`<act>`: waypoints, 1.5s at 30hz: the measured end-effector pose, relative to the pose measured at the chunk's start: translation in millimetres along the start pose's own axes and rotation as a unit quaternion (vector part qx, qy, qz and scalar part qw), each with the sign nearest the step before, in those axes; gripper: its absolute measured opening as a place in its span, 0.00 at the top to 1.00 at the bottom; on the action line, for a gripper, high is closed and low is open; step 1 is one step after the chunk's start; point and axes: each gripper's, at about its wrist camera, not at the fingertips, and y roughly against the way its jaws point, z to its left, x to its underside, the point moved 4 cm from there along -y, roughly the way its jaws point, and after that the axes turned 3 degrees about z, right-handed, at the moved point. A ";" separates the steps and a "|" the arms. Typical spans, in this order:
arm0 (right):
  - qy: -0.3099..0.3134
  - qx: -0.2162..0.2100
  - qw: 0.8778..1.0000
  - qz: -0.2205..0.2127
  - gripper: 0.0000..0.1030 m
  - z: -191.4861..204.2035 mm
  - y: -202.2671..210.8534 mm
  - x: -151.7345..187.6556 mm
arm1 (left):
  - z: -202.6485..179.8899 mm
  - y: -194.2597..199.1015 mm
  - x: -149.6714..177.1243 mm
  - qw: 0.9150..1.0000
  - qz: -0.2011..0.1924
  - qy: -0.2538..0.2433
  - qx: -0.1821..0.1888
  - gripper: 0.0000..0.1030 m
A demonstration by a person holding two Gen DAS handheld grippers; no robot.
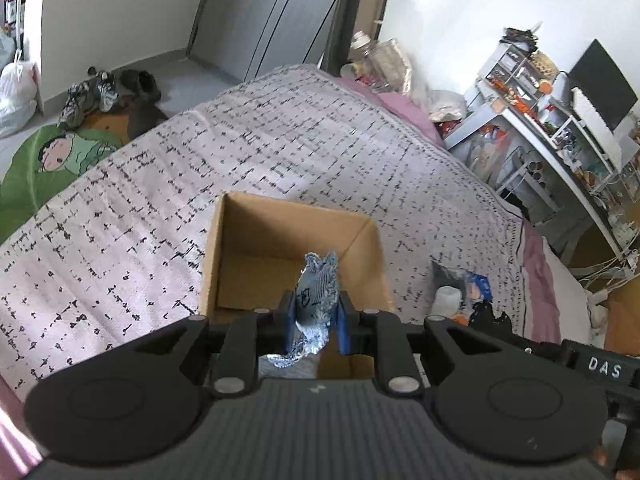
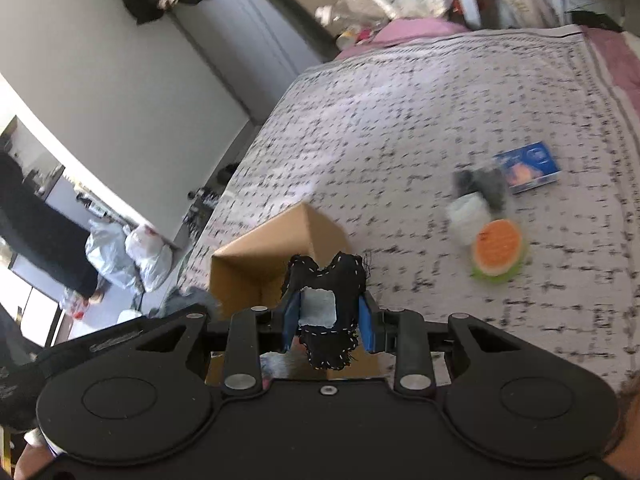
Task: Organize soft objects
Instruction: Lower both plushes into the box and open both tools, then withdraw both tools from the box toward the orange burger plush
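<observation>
The left gripper (image 1: 316, 316) pinches a crumpled blue patterned cloth (image 1: 316, 292). The right gripper (image 2: 329, 322) clamps a black stitched fabric heart (image 2: 336, 280). Just beyond both pairs of fingers, an open cardboard box (image 1: 248, 232) sits on the speckled bedspread (image 1: 160, 200).

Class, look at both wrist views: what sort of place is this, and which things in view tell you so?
Most likely a lived-in bedroom: a bed under a patterned bedspread, shoes on the floor, and a cluttered desk with a monitor beside it.

Counting now: one cardboard box (image 1: 256, 236) sitting just ahead of the fingers. Two soft pieces being held: one blue patterned cloth (image 1: 316, 292), one black stitched pouch (image 2: 332, 304). Lying right of the fingers: one blue booklet (image 2: 528, 166), one orange disc (image 2: 498, 246), one white wad (image 2: 466, 216).
</observation>
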 end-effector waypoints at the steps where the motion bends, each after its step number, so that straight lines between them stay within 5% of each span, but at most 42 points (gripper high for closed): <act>1: 0.003 -0.002 1.000 0.006 0.70 4.4 -6.0 1.6 | 3.1 -4.0 -0.5 1.000 0.003 0.002 0.000 0.81; 12: 0.024 -0.011 0.998 0.051 0.69 27.2 -43.3 10.6 | 28.0 -39.3 -5.9 0.999 0.028 0.026 -0.001 0.79; 19: 0.027 -0.006 0.997 0.072 0.59 28.6 -52.1 14.2 | 32.1 -42.8 -10.6 0.999 0.035 0.037 -0.009 0.74; 22: 0.024 -0.008 0.997 0.066 0.45 27.7 -47.9 13.0 | 32.2 -39.8 -12.3 0.998 0.036 0.040 -0.015 0.72; 29: 0.014 -0.009 0.998 0.059 0.44 19.6 -36.4 12.8 | 21.2 -26.2 -11.3 0.998 0.033 0.029 -0.033 0.50; 34: 0.008 -0.002 0.999 0.040 0.24 10.2 -21.7 9.1 | 7.7 -14.6 -8.9 0.998 0.032 0.021 -0.040 0.40; 36: 0.007 0.001 0.999 0.031 0.22 5.9 -15.9 6.6 | 2.7 -10.3 -7.9 0.998 0.030 0.016 -0.043 0.34; 45: -0.027 0.013 1.000 0.001 0.21 -35.1 10.8 -6.5 | -28.9 4.8 -4.5 0.999 0.019 -0.004 -0.046 0.30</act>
